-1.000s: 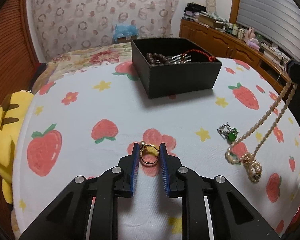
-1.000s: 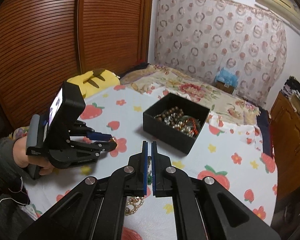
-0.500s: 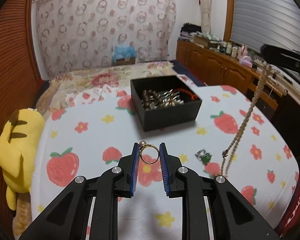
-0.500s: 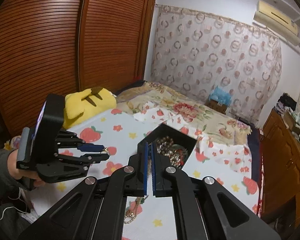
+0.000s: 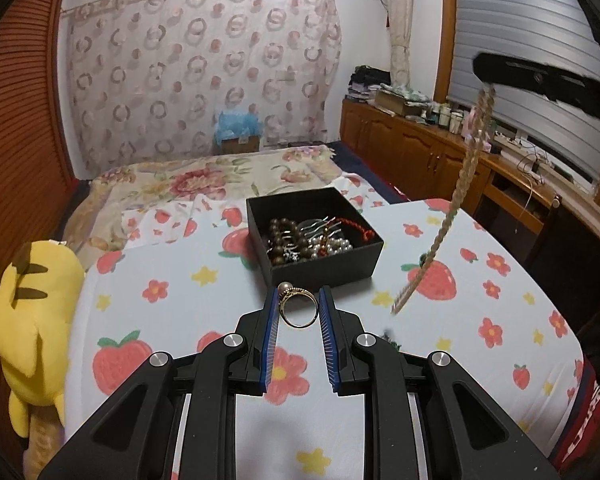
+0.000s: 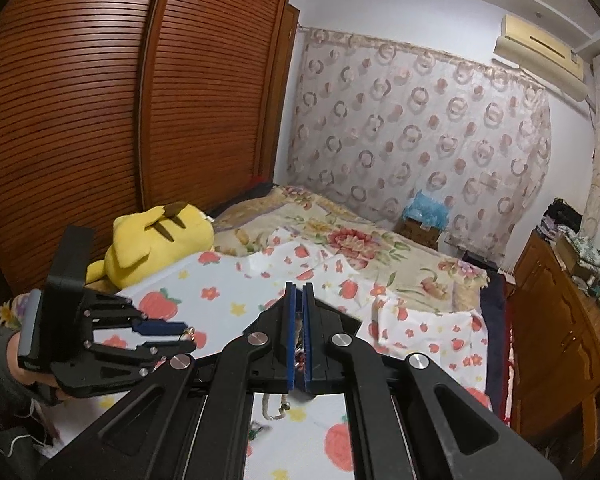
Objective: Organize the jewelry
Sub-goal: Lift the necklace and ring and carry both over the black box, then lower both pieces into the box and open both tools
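Left tongs [image 5: 299, 309] pinch the gold ring [image 5: 296, 307], box [image 5: 314, 236] dead ahead just beyond; right tongs [image 6: 299, 334] clamp the dangling necklace [image 5: 452, 204], farther off.

One ring [image 5: 297, 307], one necklace [image 5: 456, 200], one box [image 5: 324, 264], one plush [image 5: 28, 312].

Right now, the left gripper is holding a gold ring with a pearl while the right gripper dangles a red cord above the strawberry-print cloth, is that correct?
Not quite: the right gripper dangles a cream pearl rope necklace, not a red cord, as the left wrist view shows. The left gripper does hold the gold ring with a pearl above the strawberry-print cloth.
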